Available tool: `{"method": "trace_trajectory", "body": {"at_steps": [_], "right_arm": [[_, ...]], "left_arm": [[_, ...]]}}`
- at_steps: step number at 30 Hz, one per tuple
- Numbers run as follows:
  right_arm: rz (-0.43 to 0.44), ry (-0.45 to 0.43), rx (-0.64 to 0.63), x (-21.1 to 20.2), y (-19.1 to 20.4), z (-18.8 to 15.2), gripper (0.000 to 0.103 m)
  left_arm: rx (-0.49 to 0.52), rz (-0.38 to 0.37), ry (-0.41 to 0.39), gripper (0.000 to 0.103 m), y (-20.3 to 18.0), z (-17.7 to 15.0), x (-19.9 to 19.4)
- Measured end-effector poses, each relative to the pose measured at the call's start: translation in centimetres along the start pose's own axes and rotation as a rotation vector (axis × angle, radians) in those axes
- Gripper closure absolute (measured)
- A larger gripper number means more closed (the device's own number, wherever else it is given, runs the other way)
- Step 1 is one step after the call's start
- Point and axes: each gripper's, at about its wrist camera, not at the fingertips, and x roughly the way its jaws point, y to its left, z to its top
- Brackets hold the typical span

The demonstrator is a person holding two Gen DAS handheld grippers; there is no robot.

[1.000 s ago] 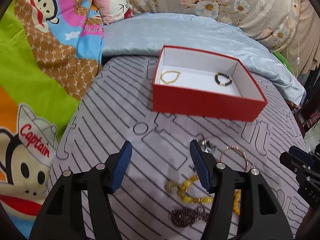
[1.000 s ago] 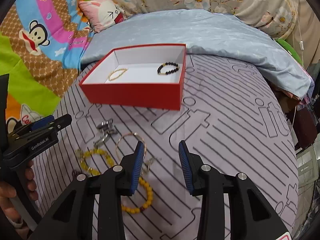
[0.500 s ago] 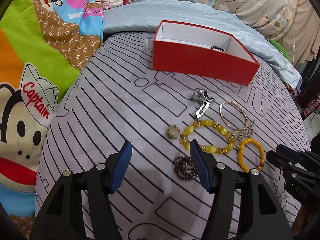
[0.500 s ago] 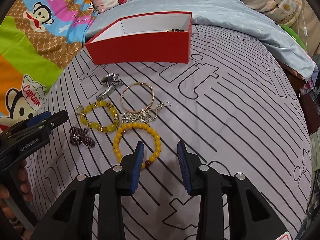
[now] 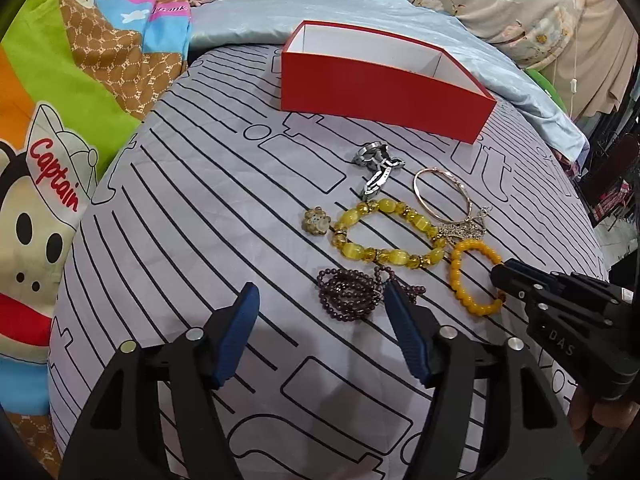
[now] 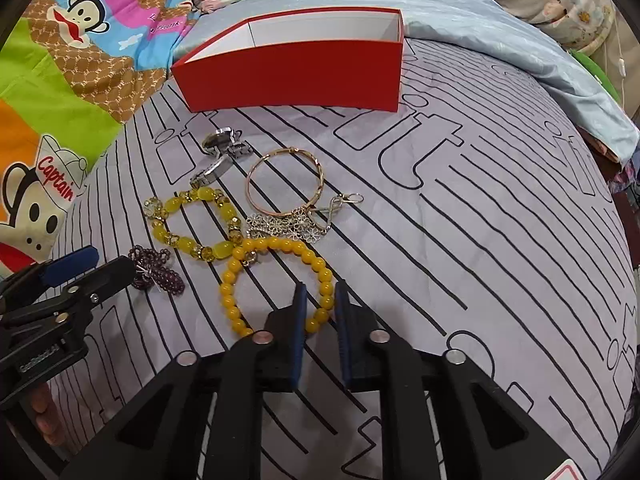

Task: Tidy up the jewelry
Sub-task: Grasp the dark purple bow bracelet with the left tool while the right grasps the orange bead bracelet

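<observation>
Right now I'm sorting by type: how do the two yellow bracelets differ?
The orange-yellow bracelet has small, round, uniform opaque beads; the lemon-yellow bracelet mixes larger oval beads with clear faceted ones. The right gripper has its fingers either side of the orange-yellow one's beads; the lemon-yellow one lies untouched. Both are beaded loops, flat on the striped sheet.

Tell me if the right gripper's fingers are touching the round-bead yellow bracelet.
Cannot tell. In the right wrist view the right gripper straddles the round-bead yellow bracelet, beads between its narrowed fingers, but neither contact nor a gap is plain.
</observation>
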Motion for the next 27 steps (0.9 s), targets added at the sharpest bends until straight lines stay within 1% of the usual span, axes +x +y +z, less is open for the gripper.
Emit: {"method": "trace_trajectory", "body": {"at_steps": [2,5,15,22,25,27], "right_arm": [[-0.001,-0.001,-0.001,0.0,-0.1,0.0,0.096],[0.007,-0.002,0.005,0.0,-0.3,0.0,0.097],[0.009,0.010,0.048,-0.9,-1.6,-0.9,0.097],[0.017,0.019,0.057,-1.2,-1.8,-1.4,0.097],[0.021,0.021,0.060,-1.1,-1.8,-1.4,0.097],[0.024,0.023,0.063,-1.1,-1.8,-1.4,0.097]], "left_arm": [[0.002,-0.005,0.002,0.040,-0.2,0.0,0.1],[0.002,-0.010,0.009,0.040,-0.5,0.1,0.3],[0.024,-0.034,0.021,0.040,-1.3,-0.2,0.6],[0.022,-0.042,0.041,0.040,-1.8,-0.4,1.6],[0.030,-0.037,0.032,0.040,-2.0,-0.4,1.8],[0.035,-0.035,0.027,0.043,-2.1,-0.3,1.9]]}}
